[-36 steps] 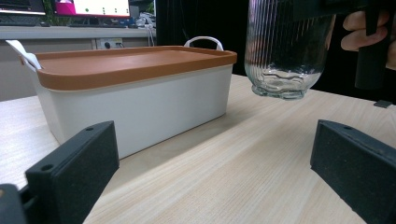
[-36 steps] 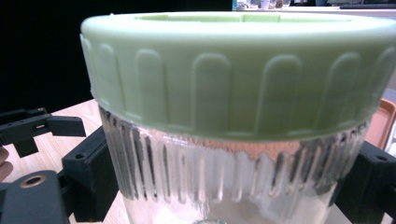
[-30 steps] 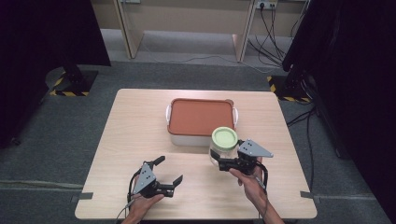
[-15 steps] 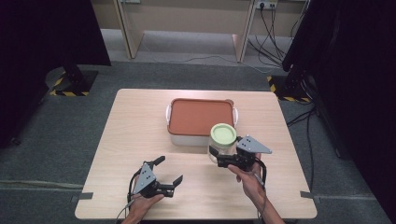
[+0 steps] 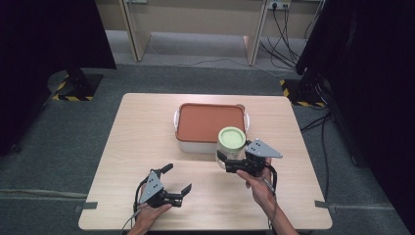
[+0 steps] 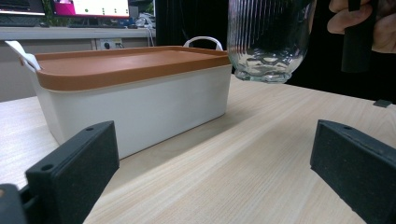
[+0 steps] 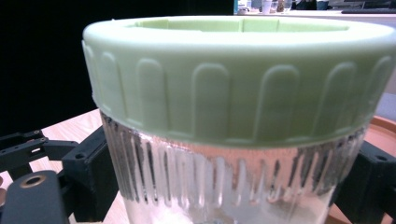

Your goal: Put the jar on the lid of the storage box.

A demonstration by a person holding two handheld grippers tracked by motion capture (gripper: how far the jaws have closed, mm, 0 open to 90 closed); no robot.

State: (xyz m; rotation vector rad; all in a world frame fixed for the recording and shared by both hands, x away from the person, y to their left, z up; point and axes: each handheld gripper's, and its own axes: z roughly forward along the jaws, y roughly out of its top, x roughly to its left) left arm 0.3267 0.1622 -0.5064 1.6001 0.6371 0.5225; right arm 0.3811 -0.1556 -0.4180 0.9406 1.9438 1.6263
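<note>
- I count one glass jar [image 5: 230, 149] with one pale green lid [image 5: 231, 138], one white box [image 5: 205, 145] under a brown lid [image 5: 210, 121], and my two claws.
- My right claw [image 5: 227, 162] pinches the ribbed jar around its body, lifted clear of the surface [image 5: 125, 147], just in front of the box's near right corner.
- My left claw [image 5: 177, 179] sits low near the front edge, jaws spread, gripping nothing, well apart from the jar.
- The surface is pale wood; around it are grey carpet, dark curtains and cables on the floor.
- In the left gripper view the jar [image 6: 268, 39] is cut off at the top; in the right gripper view its base is out of frame, and I cannot tell whether anything is inside.
</note>
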